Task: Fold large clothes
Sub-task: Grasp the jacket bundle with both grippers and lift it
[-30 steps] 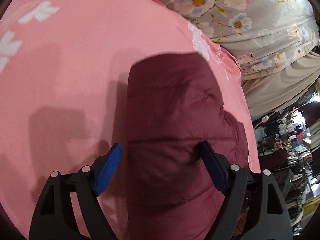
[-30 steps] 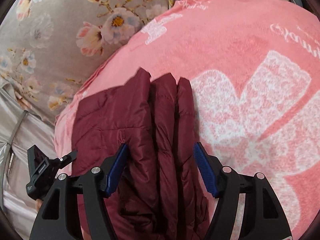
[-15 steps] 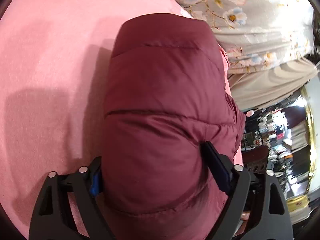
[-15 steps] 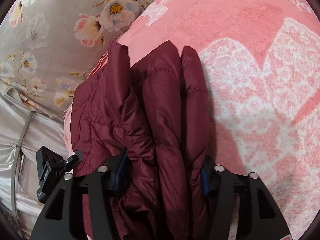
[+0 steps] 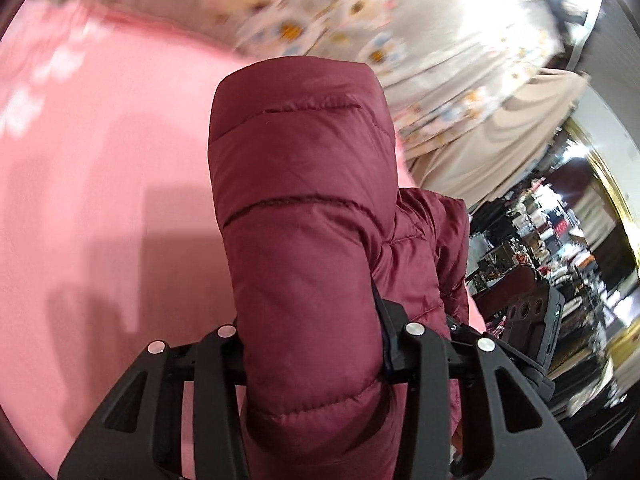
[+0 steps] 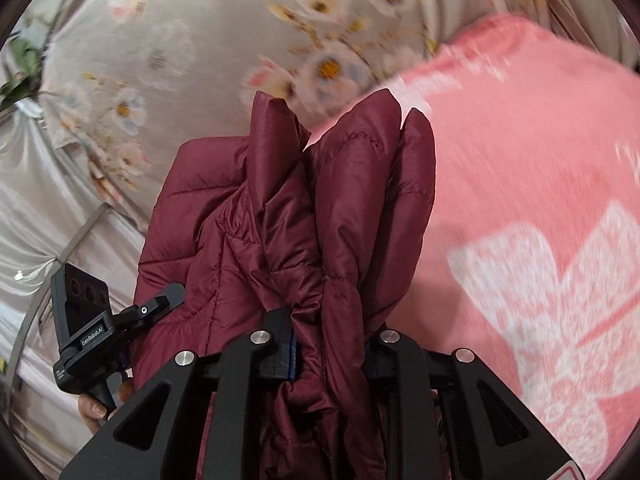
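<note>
A folded maroon puffer jacket (image 5: 304, 220) is held up off the pink blanket (image 5: 100, 184). My left gripper (image 5: 312, 344) is shut on one thick folded end of it. My right gripper (image 6: 328, 344) is shut on the other end, where several quilted layers (image 6: 360, 200) bunch together. The jacket fills the space between both pairs of fingers and hides the pads. The left gripper's body (image 6: 84, 320) shows at the lower left of the right wrist view, the right gripper's body (image 5: 536, 320) at the right of the left wrist view.
A pink blanket with white flower print (image 6: 540, 220) covers the bed. A grey floral sheet (image 6: 200, 60) lies beyond it, with beige drapes (image 5: 500, 140). A cluttered shelf area (image 5: 560, 240) is at the far right.
Both grippers went from open around the jacket to shut on it. The jacket has been lifted off the blanket and both views have tilted up toward the floral sheet.
</note>
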Demonstrator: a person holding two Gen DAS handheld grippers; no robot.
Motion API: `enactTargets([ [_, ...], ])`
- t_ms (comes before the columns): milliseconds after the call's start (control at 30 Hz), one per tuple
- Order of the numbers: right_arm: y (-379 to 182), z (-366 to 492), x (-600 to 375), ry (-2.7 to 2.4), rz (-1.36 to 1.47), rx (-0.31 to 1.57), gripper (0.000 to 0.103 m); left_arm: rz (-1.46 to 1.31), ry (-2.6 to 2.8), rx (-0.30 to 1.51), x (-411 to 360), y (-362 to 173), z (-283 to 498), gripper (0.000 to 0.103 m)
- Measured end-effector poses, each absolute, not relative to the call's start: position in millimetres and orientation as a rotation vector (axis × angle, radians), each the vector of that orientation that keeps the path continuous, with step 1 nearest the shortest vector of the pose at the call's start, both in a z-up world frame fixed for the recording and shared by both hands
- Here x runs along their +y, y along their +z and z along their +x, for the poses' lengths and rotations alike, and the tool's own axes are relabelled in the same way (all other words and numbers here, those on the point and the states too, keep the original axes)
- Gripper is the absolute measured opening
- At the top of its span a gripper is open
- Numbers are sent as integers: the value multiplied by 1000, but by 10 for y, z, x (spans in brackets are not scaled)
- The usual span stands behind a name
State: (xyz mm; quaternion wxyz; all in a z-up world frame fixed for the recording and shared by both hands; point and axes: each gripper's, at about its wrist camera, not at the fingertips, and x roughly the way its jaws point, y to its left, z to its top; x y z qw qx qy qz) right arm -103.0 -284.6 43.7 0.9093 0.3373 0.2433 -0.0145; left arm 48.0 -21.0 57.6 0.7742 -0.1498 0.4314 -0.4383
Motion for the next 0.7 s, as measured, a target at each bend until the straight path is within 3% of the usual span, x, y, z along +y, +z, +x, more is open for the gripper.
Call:
enactTargets([
  [367,1828,-696,-2352,60,416,189,20,-215,-1007,464,279,2014,577,39],
  [533,1979,-357,-2259,104,399,144,20,-187,-972,353,509,2258,762,40],
  [700,1836,162,-2193,117,406,164,20,-183,-934,335,617,2171,1144,40],
])
